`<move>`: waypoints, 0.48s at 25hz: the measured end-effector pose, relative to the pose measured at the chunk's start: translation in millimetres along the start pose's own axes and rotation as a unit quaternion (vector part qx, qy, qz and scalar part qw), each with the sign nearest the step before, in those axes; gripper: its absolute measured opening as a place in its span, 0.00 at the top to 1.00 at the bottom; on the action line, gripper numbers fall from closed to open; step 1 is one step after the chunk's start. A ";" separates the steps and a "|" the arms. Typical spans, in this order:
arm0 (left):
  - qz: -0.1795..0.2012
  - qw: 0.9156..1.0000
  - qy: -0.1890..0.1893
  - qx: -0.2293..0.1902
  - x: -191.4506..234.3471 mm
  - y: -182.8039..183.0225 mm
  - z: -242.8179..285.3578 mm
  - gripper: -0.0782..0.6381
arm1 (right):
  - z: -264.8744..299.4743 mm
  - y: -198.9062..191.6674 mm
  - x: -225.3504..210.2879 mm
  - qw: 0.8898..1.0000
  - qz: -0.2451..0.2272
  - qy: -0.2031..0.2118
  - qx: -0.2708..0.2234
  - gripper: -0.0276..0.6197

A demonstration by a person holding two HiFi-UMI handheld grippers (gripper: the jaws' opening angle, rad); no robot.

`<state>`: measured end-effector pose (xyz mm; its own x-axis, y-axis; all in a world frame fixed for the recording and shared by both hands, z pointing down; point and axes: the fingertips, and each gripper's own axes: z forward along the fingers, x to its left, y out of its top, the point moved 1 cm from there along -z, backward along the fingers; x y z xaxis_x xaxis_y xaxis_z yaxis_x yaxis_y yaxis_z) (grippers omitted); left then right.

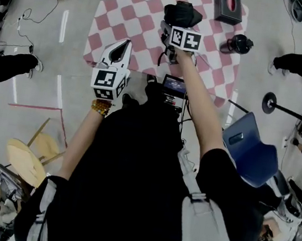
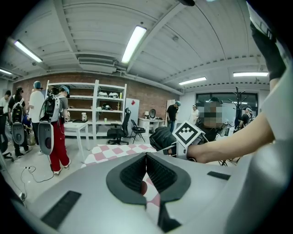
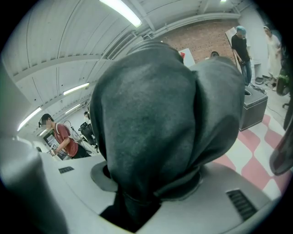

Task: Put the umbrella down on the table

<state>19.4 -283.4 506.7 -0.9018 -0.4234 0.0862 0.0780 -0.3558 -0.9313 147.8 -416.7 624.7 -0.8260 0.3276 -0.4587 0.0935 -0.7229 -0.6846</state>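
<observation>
The folded black umbrella [image 1: 181, 13] is clamped in my right gripper [image 1: 179, 25], which is shut on it above the pink-and-white checked table [image 1: 136, 9], near its front edge. In the right gripper view the umbrella's dark fabric [image 3: 160, 119] fills the picture and hides the jaws. My left gripper [image 1: 126, 44] hovers at the table's front left edge, shut with nothing in it. In the left gripper view its jaws [image 2: 146, 156] meet at the tips, and the umbrella [image 2: 161, 137] shows ahead to the right over the table [image 2: 114, 153].
A black box with a pink opening [image 1: 228, 4] and a small round black object [image 1: 237, 43] lie at the table's right side. A blue chair [image 1: 250, 150] stands right of me, a wooden stool [image 1: 28, 158] to my left. People stand around the room.
</observation>
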 end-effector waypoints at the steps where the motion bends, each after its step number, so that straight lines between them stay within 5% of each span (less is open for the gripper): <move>1: -0.001 1.000 0.001 0.001 0.1 -0.3 -0.1 0.87 | 1.3 -0.4 -0.9 1.000 0.000 0.000 0.003 0.65; 12: -0.011 1.000 0.023 0.003 3.2 -1.1 2.0 0.87 | 16.6 3.2 -7.6 1.000 0.001 0.011 0.026 0.65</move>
<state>17.3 -286.0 508.7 -0.9218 -0.3771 0.0898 0.0607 -0.3692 -0.9274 145.2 -431.6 635.5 -0.8128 0.3393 -0.4735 0.0662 -0.7538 -0.6537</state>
